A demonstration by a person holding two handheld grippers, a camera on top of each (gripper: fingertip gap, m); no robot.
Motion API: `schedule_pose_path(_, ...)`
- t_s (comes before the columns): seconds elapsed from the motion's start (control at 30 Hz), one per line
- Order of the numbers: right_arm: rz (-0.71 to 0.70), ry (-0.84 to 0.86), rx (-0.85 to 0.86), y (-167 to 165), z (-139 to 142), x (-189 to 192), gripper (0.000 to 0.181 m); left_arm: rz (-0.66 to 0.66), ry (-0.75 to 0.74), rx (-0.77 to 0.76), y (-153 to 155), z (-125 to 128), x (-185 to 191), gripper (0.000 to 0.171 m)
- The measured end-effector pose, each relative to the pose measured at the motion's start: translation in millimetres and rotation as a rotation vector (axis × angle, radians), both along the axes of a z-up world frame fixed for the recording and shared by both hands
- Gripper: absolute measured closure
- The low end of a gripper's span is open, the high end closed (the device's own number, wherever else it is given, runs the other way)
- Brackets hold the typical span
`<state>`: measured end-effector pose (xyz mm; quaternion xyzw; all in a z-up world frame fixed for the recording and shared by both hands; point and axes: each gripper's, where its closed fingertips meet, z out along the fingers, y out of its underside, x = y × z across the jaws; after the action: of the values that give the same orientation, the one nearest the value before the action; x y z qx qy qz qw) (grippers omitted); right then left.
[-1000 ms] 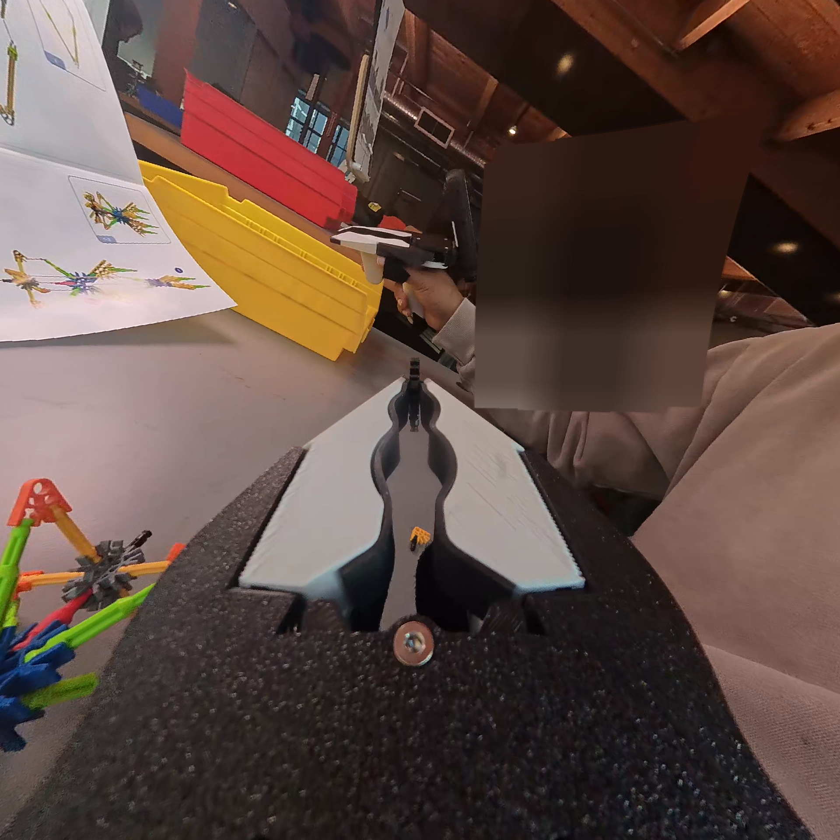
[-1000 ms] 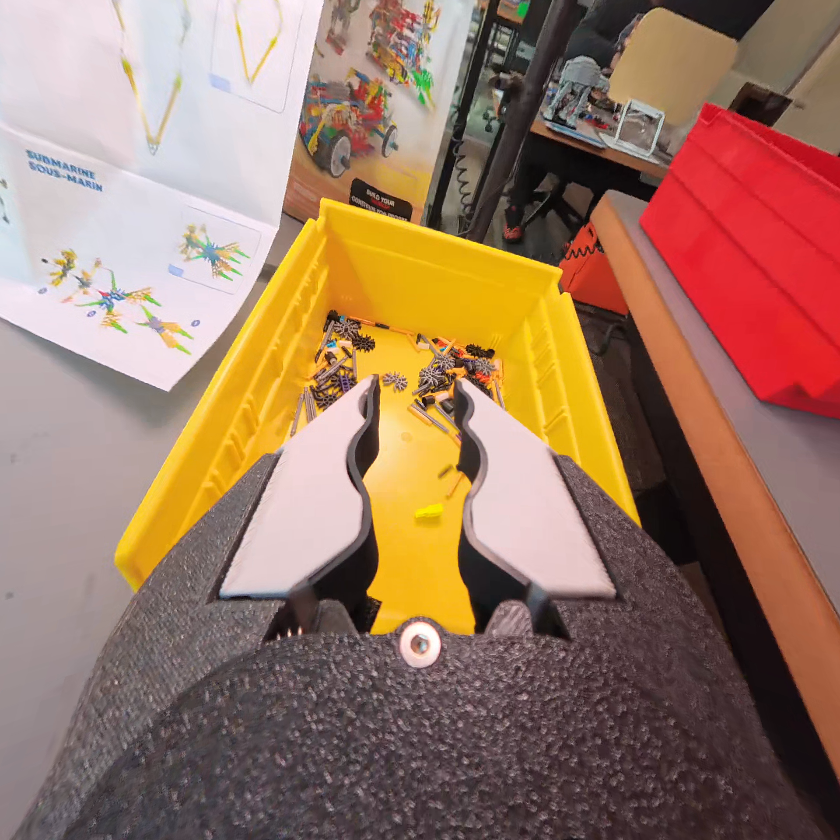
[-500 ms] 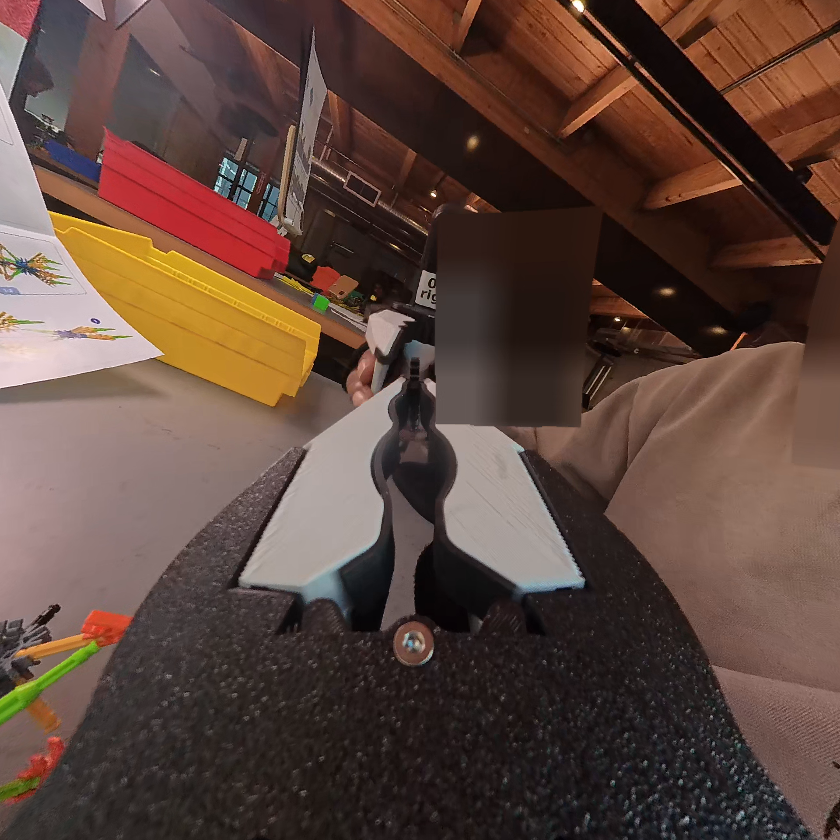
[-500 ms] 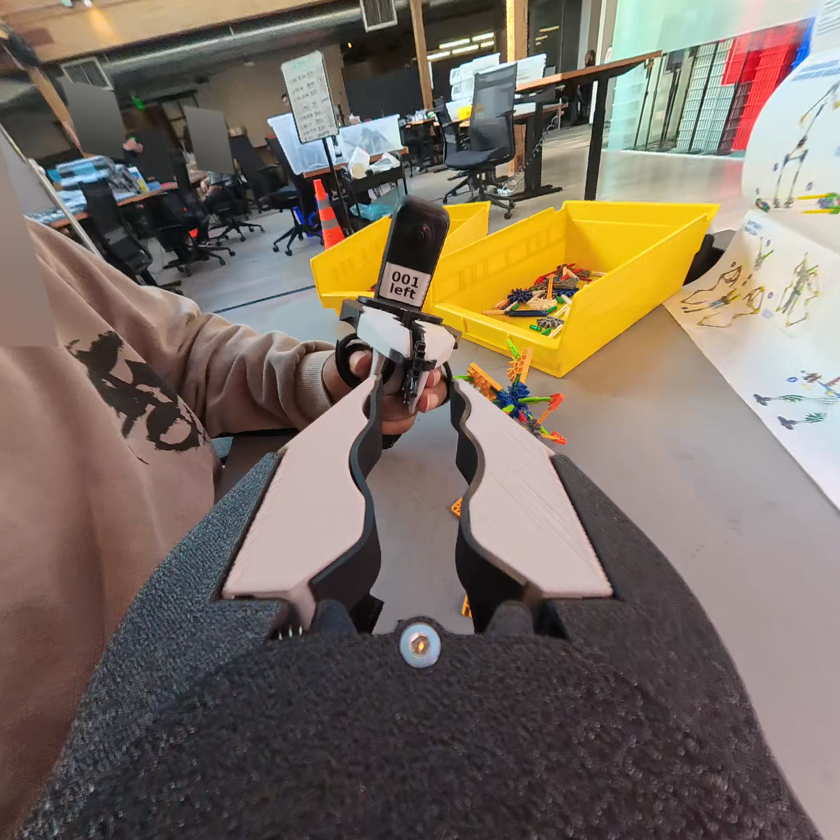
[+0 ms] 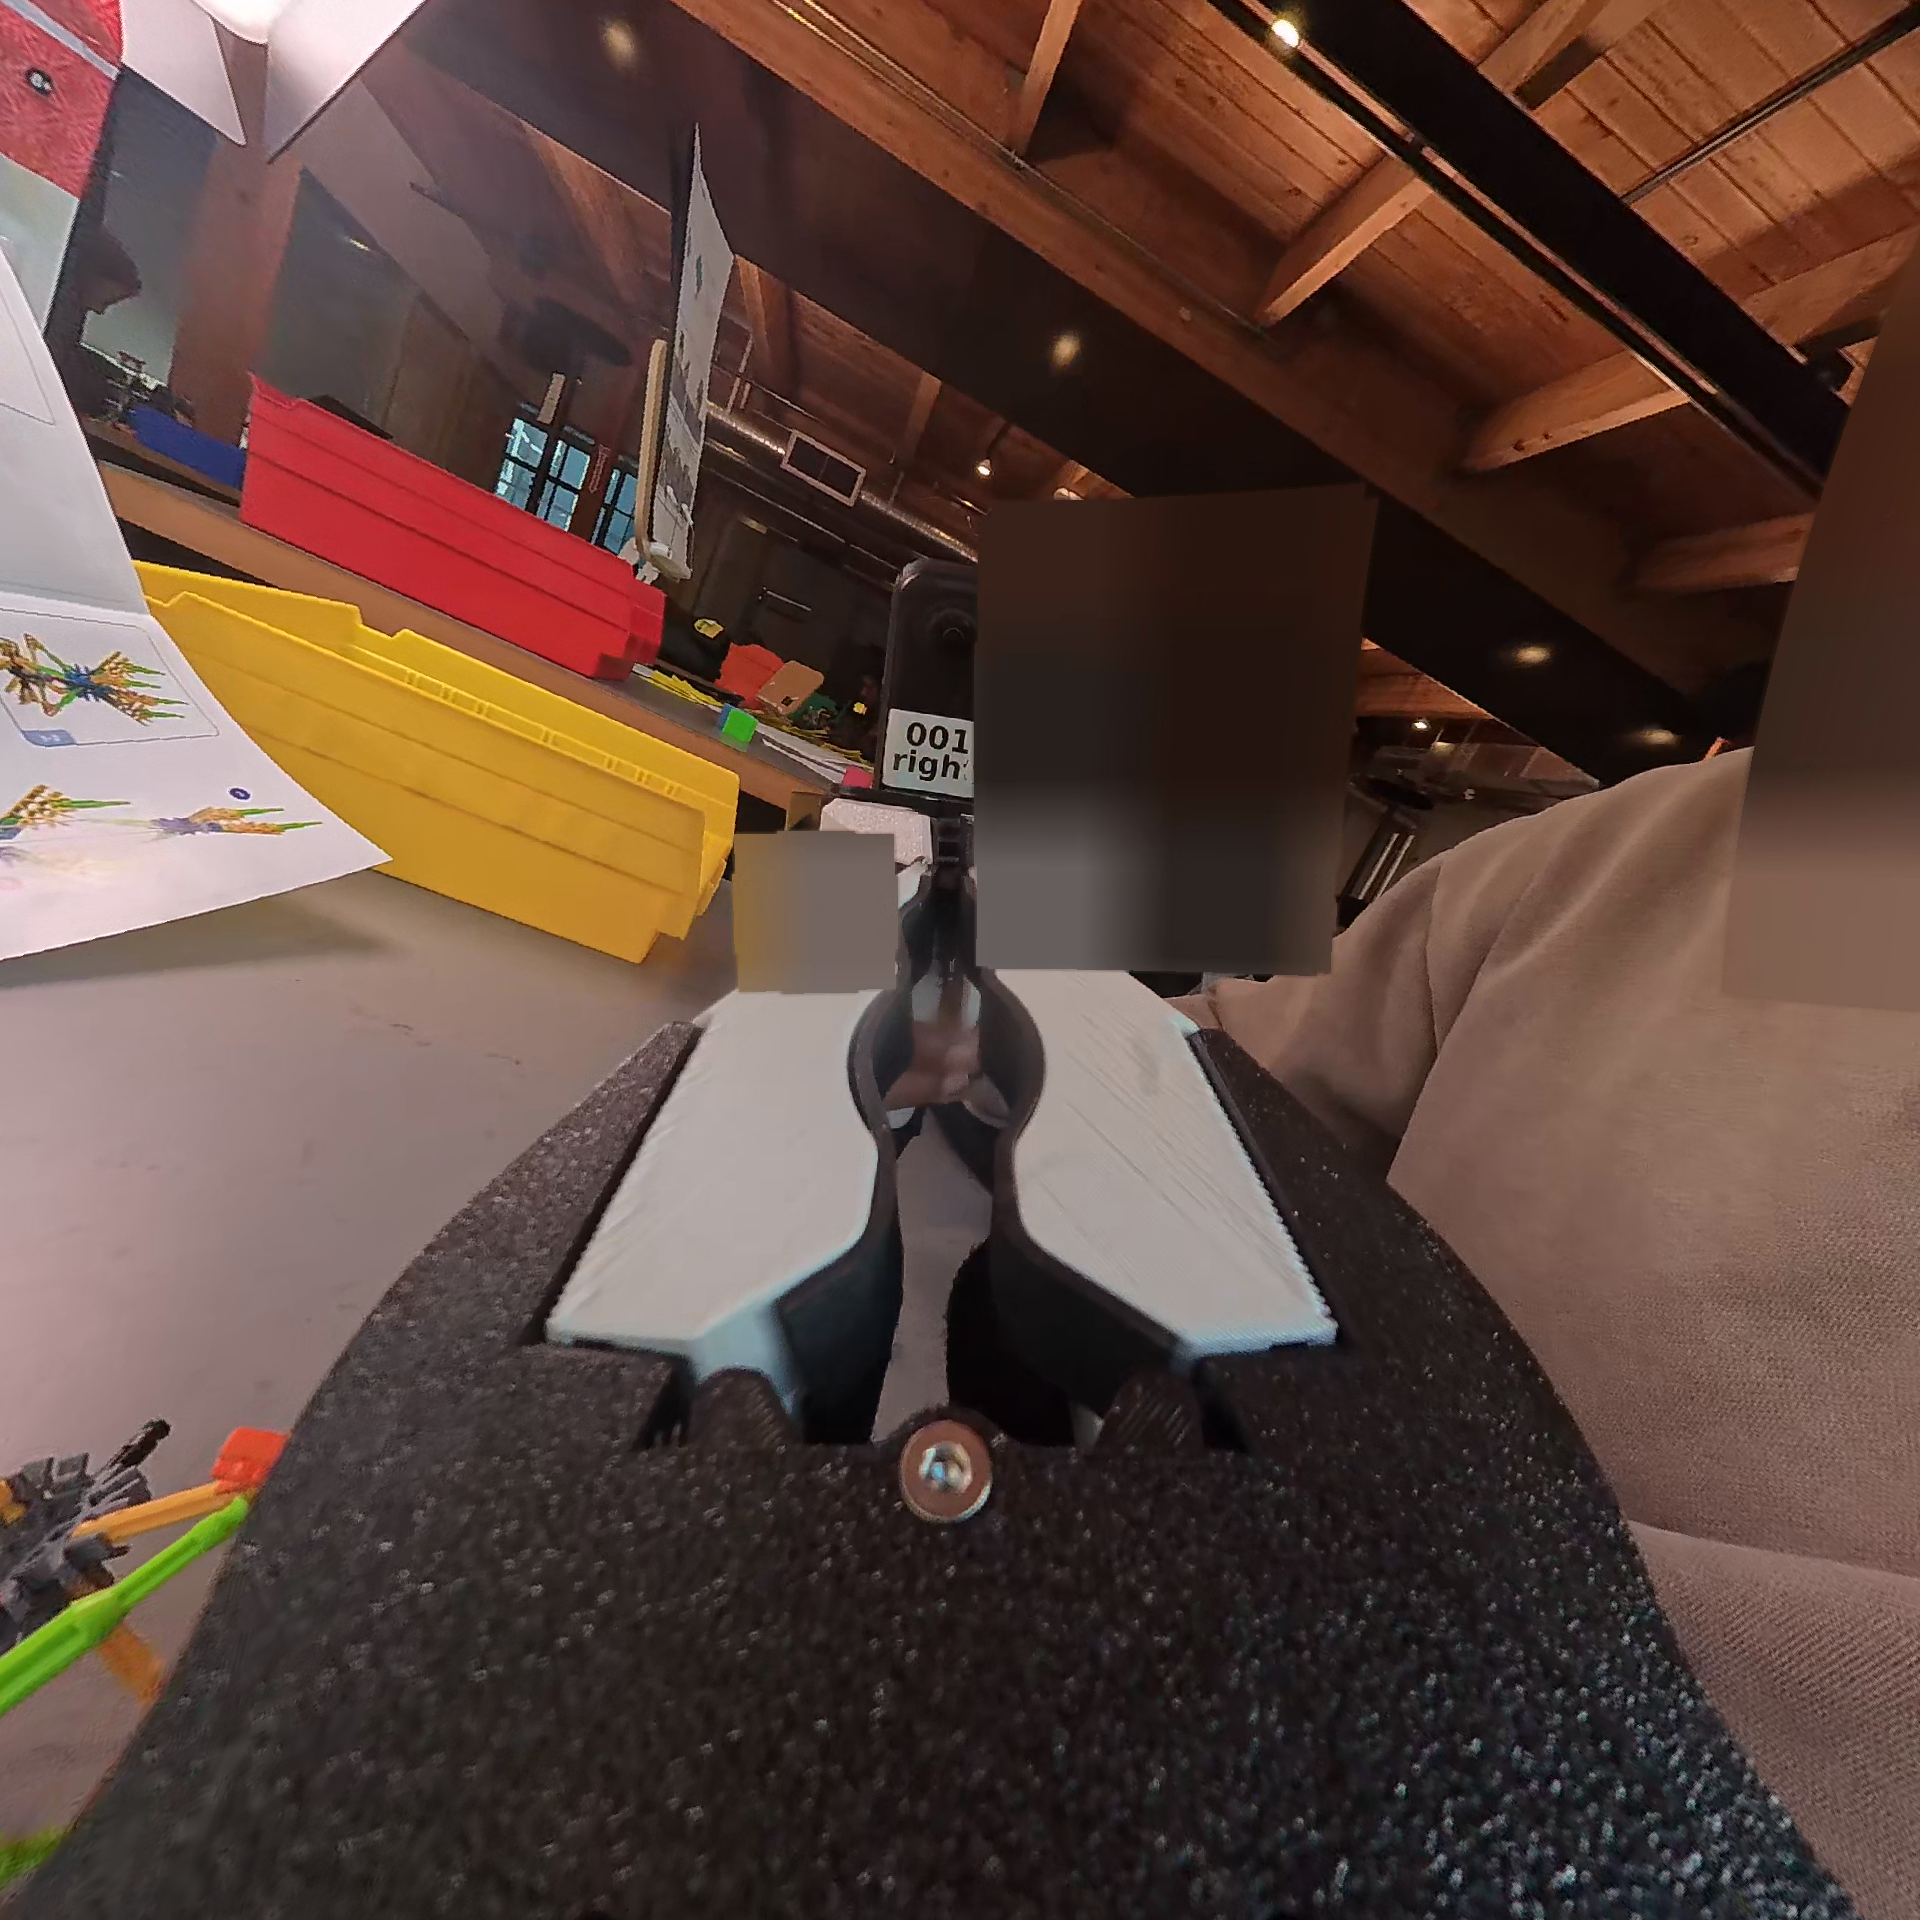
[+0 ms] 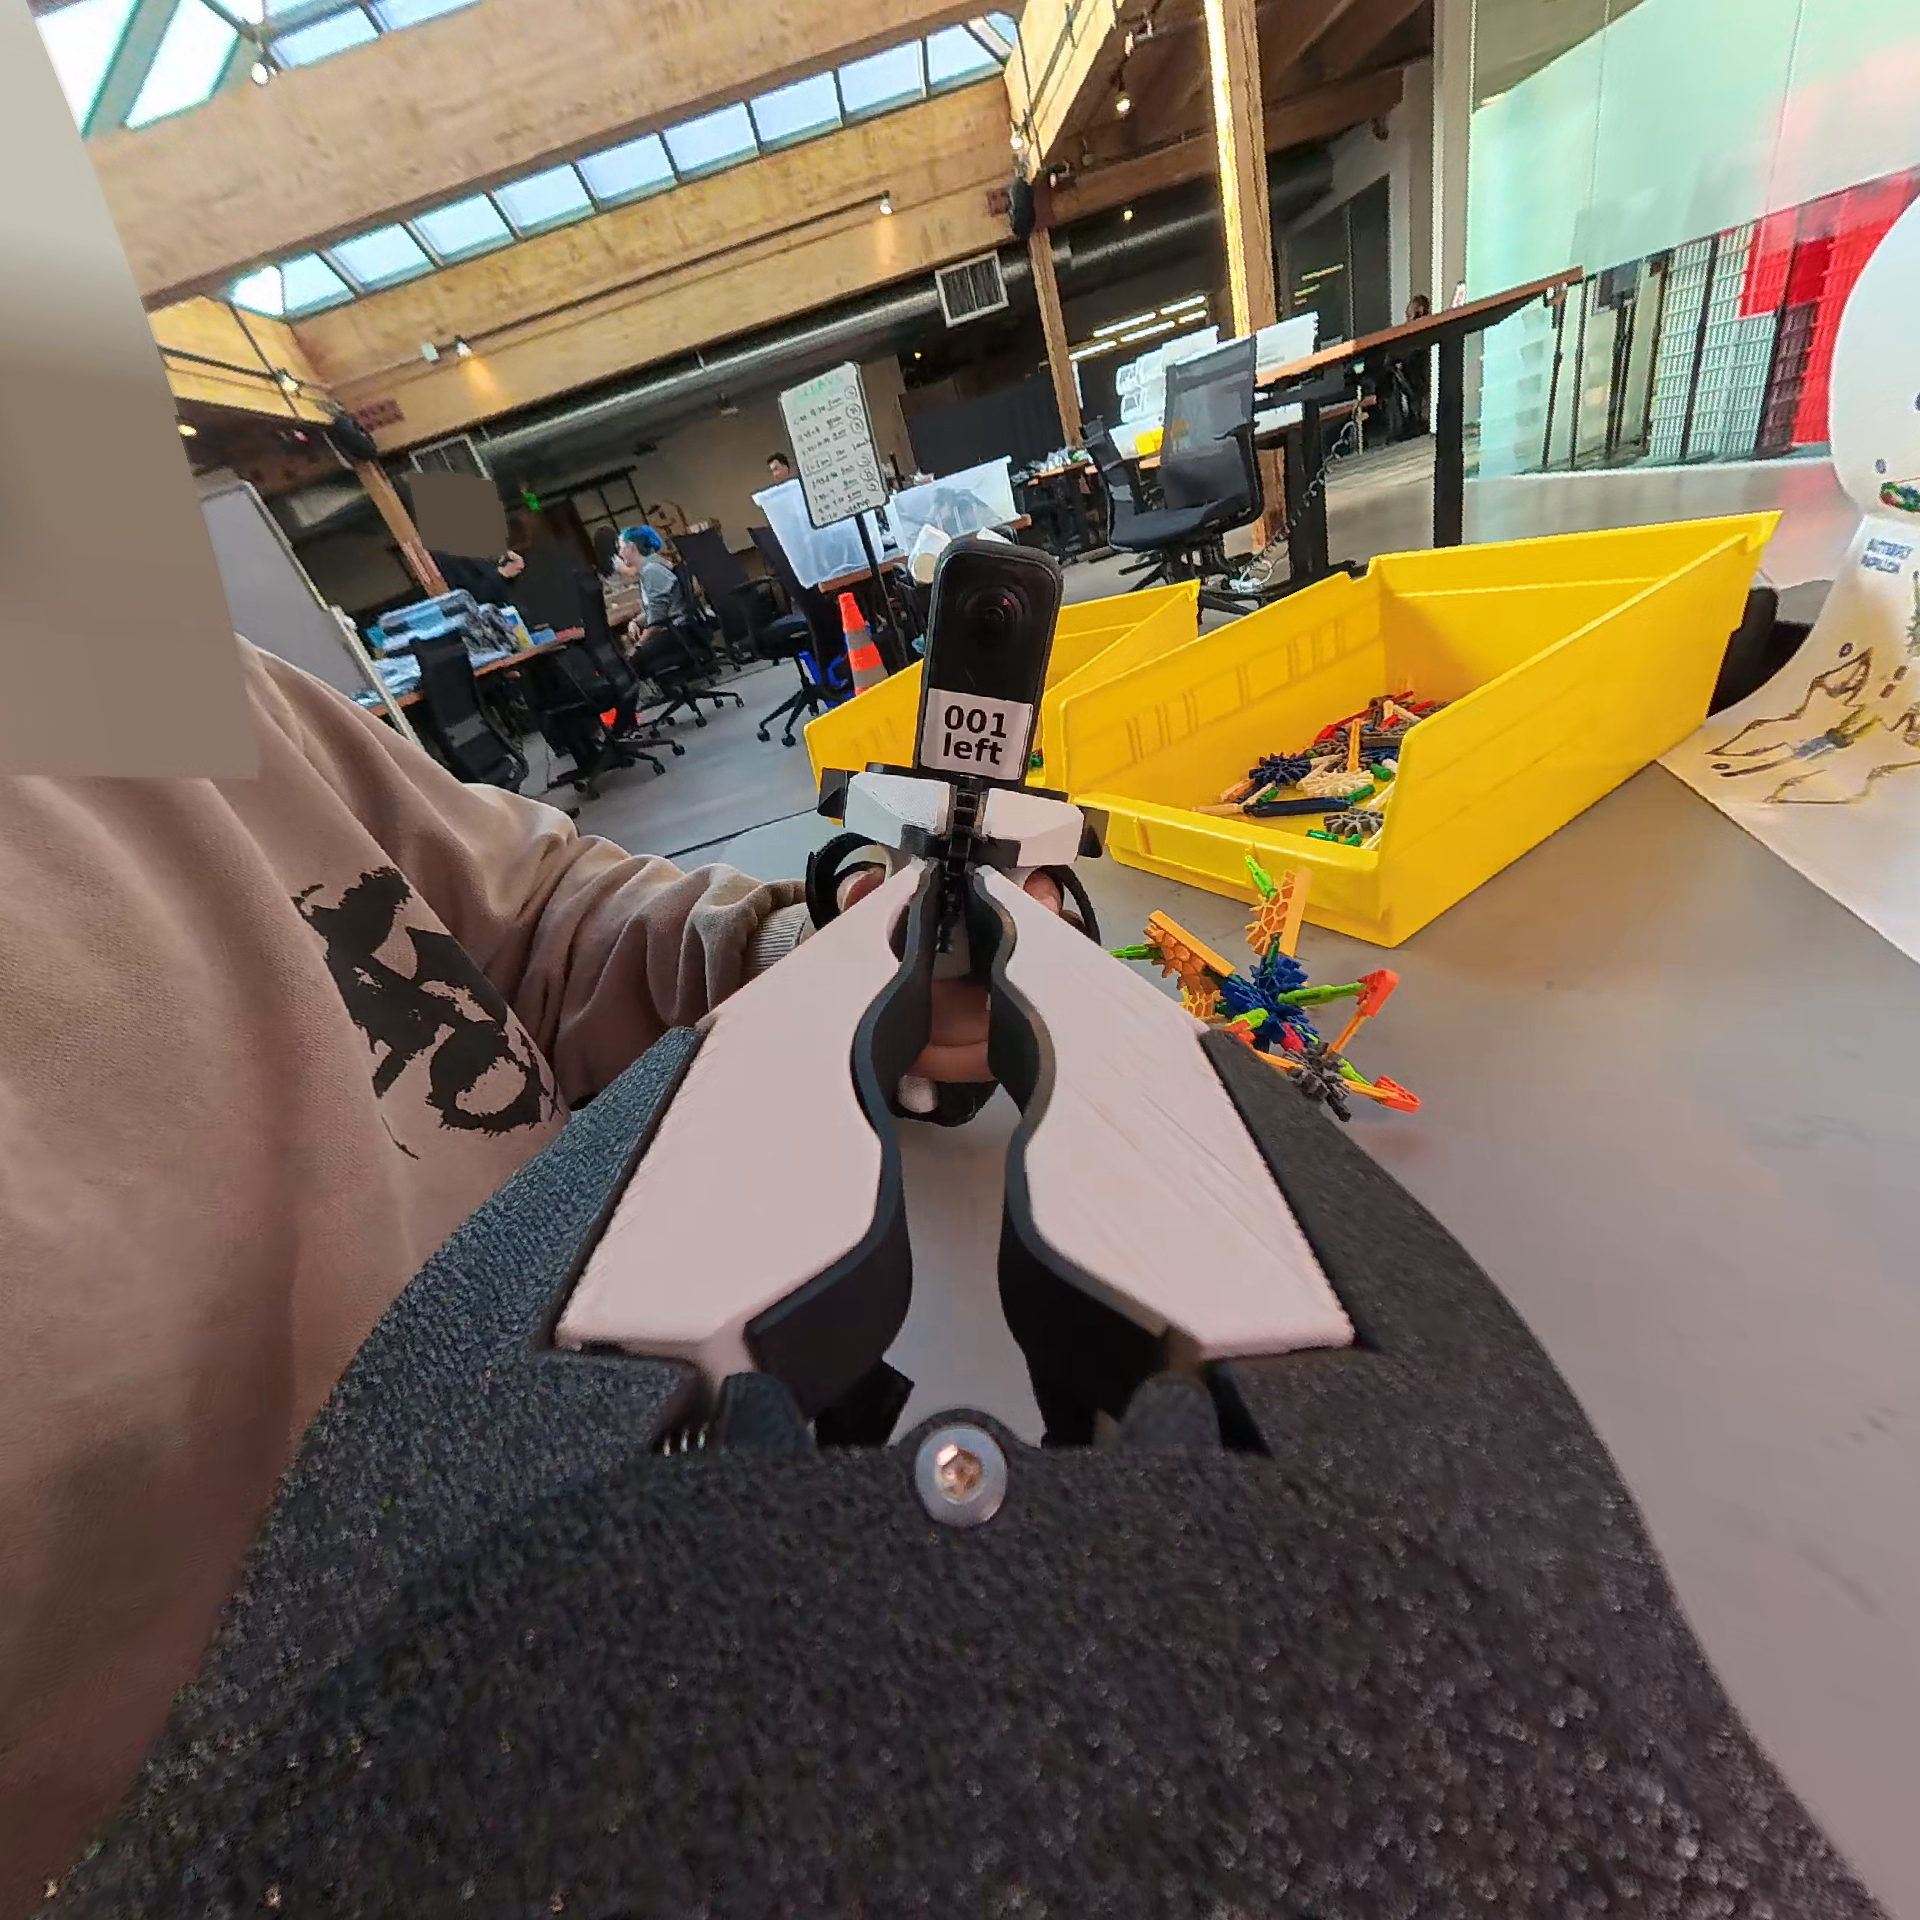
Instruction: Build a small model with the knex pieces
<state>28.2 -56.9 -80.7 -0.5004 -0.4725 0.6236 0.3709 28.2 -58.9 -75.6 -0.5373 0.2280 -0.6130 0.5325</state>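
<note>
My two grippers point at each other above the grey table [image 5: 312, 1091], close to a person's beige sleeve [image 6: 644, 935]. My left gripper [image 5: 943, 925] is shut on a small, thin black piece [image 5: 945, 894], held upright at its tips. In the right wrist view the left gripper [image 6: 961, 831] faces me with the black piece [image 6: 951, 883] between its white fingers. My right gripper [image 6: 951, 904] has closed its tips around the same piece. Blur patches hide most of the right gripper in the left wrist view.
A model of coloured rods and connectors [image 6: 1268, 997] lies on the table beside the grippers; it also shows in the left wrist view [image 5: 94, 1538]. A yellow bin [image 6: 1455, 831] holds loose pieces. Another yellow bin [image 5: 468, 790], red bins [image 5: 436, 540] and an instruction sheet [image 5: 104, 779] stand behind. My left and right fingertips are right by each other.
My right gripper swung away from the yellow bin to face the left one, then narrowed from open to closed on the black piece. The left gripper tilted up and kept its hold.
</note>
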Motion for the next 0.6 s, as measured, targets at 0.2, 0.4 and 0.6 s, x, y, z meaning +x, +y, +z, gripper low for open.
schedule_pose_path(0.2, 0.014, 0.018, 0.022, -4.1, 3.9, 1.9, 0.177, 0.007, -0.003, 0.029, -3.1, 3.7, 0.8, 0.169)
schedule_pose_path(0.4, 0.005, 0.017, 0.042, -3.2, 4.1, 3.0, 0.178, 0.026, 0.004, 0.051, -3.0, 5.1, -1.0, 0.169)
schedule_pose_path(0.6, -0.004, 0.020, 0.046, -2.0, 4.0, 2.5, 0.179, 0.036, 0.006, 0.062, -2.8, 5.4, -1.4, 0.169)
